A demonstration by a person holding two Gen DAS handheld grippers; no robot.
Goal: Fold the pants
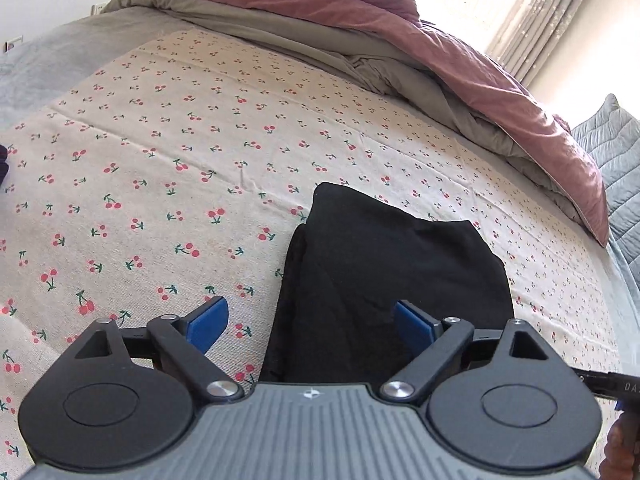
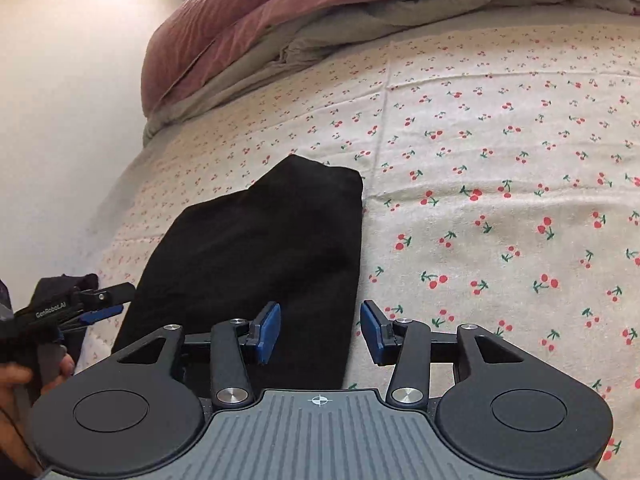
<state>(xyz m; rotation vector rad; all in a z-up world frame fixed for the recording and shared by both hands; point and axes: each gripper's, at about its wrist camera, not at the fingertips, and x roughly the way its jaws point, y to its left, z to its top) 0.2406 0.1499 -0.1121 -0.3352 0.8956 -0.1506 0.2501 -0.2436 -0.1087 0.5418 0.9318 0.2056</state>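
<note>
Where my two wrist cameras look down at the bed, I count one pair of black pants (image 1: 384,280), folded into a compact bundle, and two grippers. The pants are plain black, thick with layers, one corner poking up at the far end, and they lie on the cherry-print sheet (image 1: 160,160) near the bed's edge.

My left gripper (image 1: 312,324) hangs over the near end of the bundle with its blue pads spread wide; one pad is above the sheet, the other above the black cloth, and nothing is gripped. My right gripper (image 2: 320,332) has its pads partly apart, straddling the bundle's edge without pressing on it. In the right view the left gripper shows at the frame's edge, with a hand (image 2: 16,392) on it.

Beyond the sheet a pink and grey duvet (image 1: 360,12) is heaped. A pale wall (image 2: 60,100) stands beside the bed, and curtains (image 1: 540,20) glow with daylight.
</note>
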